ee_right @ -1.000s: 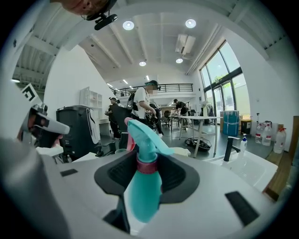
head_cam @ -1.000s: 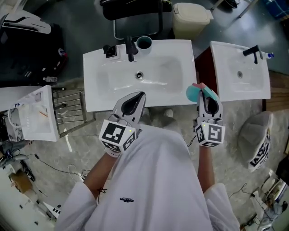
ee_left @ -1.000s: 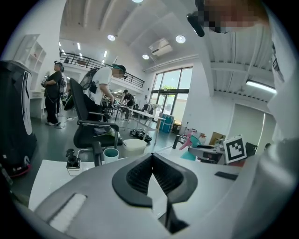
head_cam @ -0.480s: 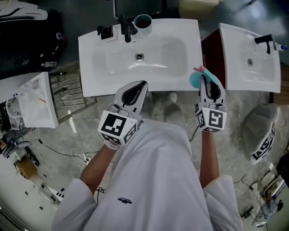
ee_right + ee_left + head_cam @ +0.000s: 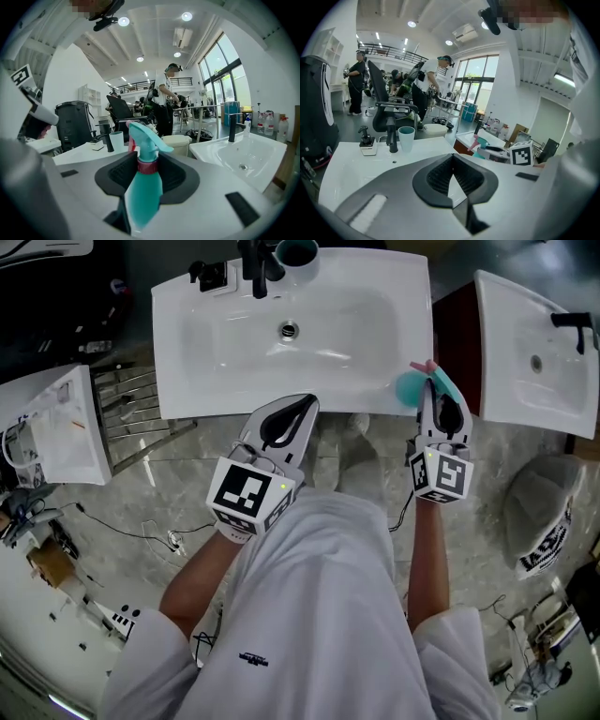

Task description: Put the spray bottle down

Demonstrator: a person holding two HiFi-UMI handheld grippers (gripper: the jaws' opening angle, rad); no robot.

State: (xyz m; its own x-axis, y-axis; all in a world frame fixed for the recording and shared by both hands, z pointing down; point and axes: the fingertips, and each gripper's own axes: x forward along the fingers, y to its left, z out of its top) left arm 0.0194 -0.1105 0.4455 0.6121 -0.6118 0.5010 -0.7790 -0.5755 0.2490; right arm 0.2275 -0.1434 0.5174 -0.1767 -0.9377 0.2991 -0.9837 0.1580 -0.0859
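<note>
A teal spray bottle (image 5: 143, 187) with a red collar and a pink trigger stands upright between the jaws of my right gripper (image 5: 145, 161), which is shut on its neck and body. In the head view the spray bottle (image 5: 410, 385) hangs over the front right corner of the white sink (image 5: 216, 343), with the right gripper (image 5: 437, 395) just behind it. My left gripper (image 5: 302, 407) is at the sink's front edge near the middle. Its jaws meet at the tips, with nothing in them. In its own view the left gripper (image 5: 452, 157) points across the basin.
A black faucet (image 5: 255, 263), a teal cup (image 5: 296, 251) and a soap dispenser (image 5: 208, 276) stand at the sink's back edge. A second basin (image 5: 525, 352) lies to the right and a wire rack (image 5: 141, 427) to the left. Cables run over the marble floor. People stand far behind.
Both grippers have sunk and come closer to the sink's front edge. The bottle has stayed in the right gripper, and the left jaws have stayed shut.
</note>
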